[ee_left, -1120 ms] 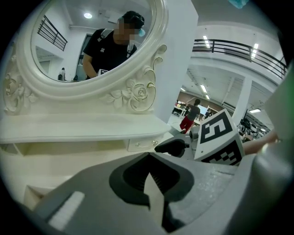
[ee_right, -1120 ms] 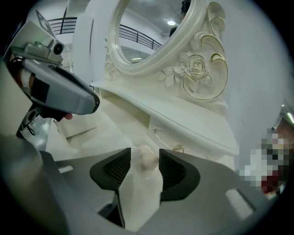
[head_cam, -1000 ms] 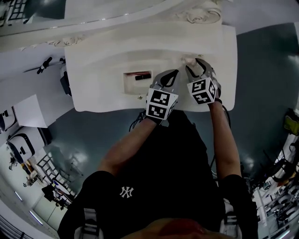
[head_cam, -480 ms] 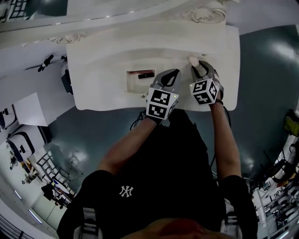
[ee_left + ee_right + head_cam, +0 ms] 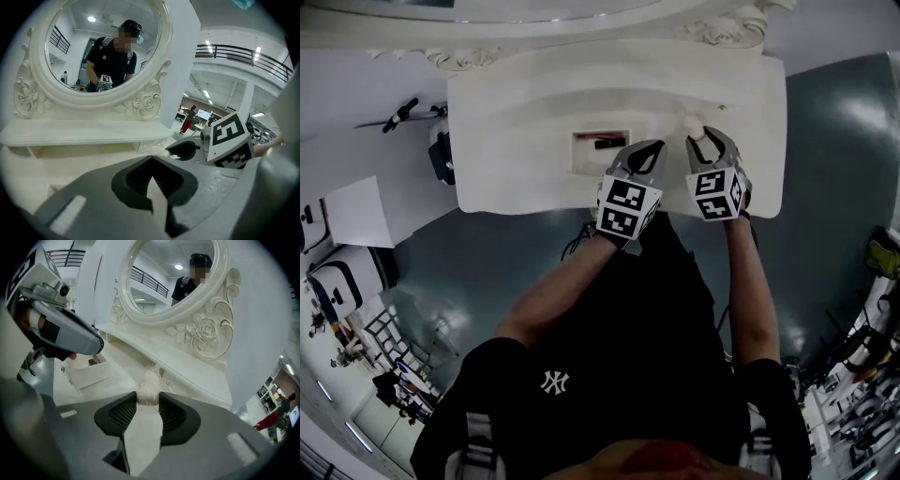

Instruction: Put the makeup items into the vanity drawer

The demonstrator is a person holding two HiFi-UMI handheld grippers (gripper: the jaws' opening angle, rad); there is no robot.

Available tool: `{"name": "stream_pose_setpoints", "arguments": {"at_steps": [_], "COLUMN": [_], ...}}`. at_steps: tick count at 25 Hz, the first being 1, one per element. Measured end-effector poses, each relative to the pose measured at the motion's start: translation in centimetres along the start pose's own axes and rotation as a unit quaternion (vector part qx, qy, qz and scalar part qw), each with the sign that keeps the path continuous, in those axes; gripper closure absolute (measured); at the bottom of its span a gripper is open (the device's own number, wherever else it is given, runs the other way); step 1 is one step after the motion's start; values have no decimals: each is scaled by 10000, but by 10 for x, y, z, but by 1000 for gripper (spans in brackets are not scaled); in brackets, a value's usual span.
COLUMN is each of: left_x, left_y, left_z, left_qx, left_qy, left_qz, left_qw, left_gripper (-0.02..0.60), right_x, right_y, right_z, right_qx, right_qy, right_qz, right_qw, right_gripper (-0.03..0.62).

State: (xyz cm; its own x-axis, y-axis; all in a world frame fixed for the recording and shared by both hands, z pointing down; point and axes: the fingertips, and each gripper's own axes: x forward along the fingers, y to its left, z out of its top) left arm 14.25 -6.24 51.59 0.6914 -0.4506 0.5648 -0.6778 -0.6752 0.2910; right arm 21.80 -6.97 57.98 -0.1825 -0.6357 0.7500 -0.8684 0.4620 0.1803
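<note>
The surface has an open drawer to the left of both grippers, with a dark stick already inside. The left gripper is pressed together and empty. It is best kept aside. The right gripper has just closed on a pale item. Carry it left above the drawer's rim, then lower it before releasing.

I see a white vanity table, with a carved oval mirror standing along its far edge. Near the middle of the top a small drawer is open, and a dark stick lies inside it.
</note>
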Motion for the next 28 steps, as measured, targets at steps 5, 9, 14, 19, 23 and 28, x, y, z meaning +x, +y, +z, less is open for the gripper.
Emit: {"name": "stream_pose_setpoints", "arguments": {"at_steps": [5, 9, 14, 19, 23, 28], "left_x": [-26, -49, -80, -106, -122, -139], "left_y": [13, 28, 52, 74, 90, 105], "left_z": [-4, -7, -10, -11, -13, -18], "left_qx": [-17, -123, -241, -370, -484, -590], "left_qy": [-93, -184, -333, -484, -575, -631], "left_qz": [94, 208, 417, 635, 797, 941], "left_qw": [9999, 9995, 9983, 9961, 9940, 9918], "left_gripper": [578, 578, 578, 578, 578, 578], "right_x": [-11, -16, -20, -17, -11, 0], "right_y": [34, 66, 110, 150, 174, 195], "right_z": [25, 49, 76, 88, 90, 93], "right_qx": [-68, -248, -532, -910, -1125, -1078], "right_qy": [-269, -531, -743, -640, -502, -370], "right_qz": [144, 309, 579, 915, 1159, 1487], "right_qw": [9995, 9978, 9941, 9896, 9856, 9823], "right_gripper": [421, 419, 416, 411, 408, 404]}}
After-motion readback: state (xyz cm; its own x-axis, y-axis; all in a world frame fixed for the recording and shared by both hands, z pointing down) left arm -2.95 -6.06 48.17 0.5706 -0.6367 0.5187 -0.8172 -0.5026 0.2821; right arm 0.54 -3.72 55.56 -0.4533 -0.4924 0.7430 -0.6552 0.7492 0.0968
